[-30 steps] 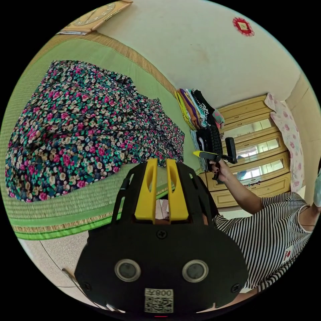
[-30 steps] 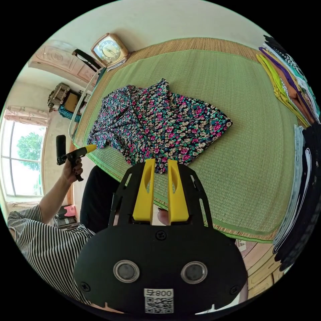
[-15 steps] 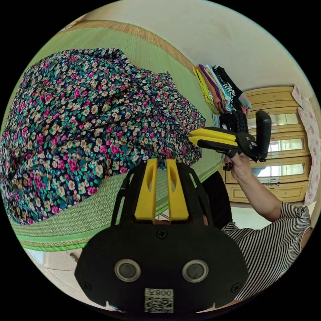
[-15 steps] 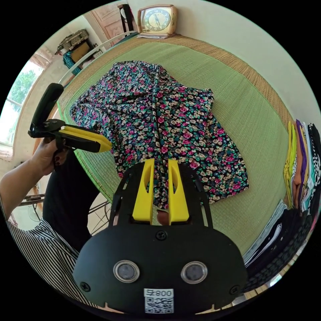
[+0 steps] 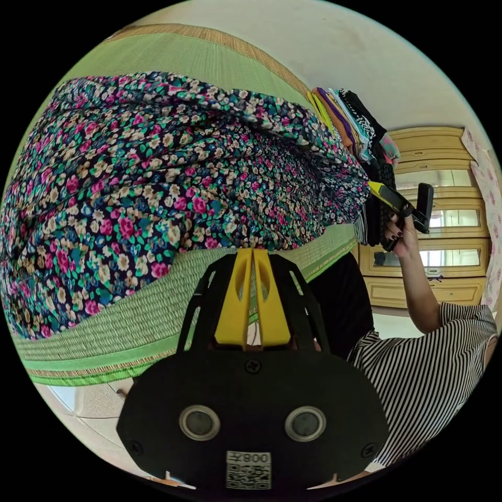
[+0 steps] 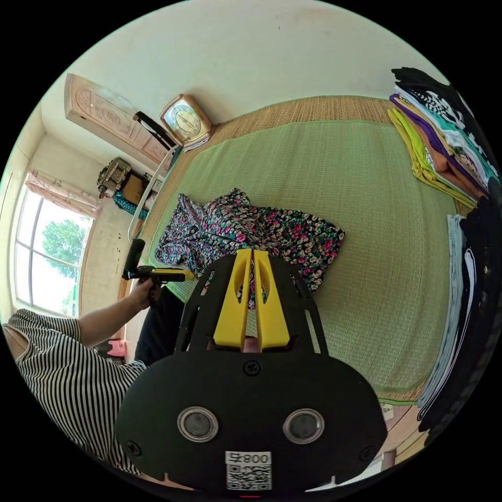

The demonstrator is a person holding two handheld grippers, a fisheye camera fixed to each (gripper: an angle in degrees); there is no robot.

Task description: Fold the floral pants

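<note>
The floral pants point(image 6: 246, 235) lie bunched on the green mat point(image 6: 361, 219), close to its near edge, with bare mat to their right and beyond them. Both yellow-jawed tongs are clenched on the near hem: the left gripper point(image 5: 252, 251) at the left part, the right gripper point(image 6: 252, 252) further right. Stacked clothes point(image 6: 444, 146) line the mat's far right edge.
</note>
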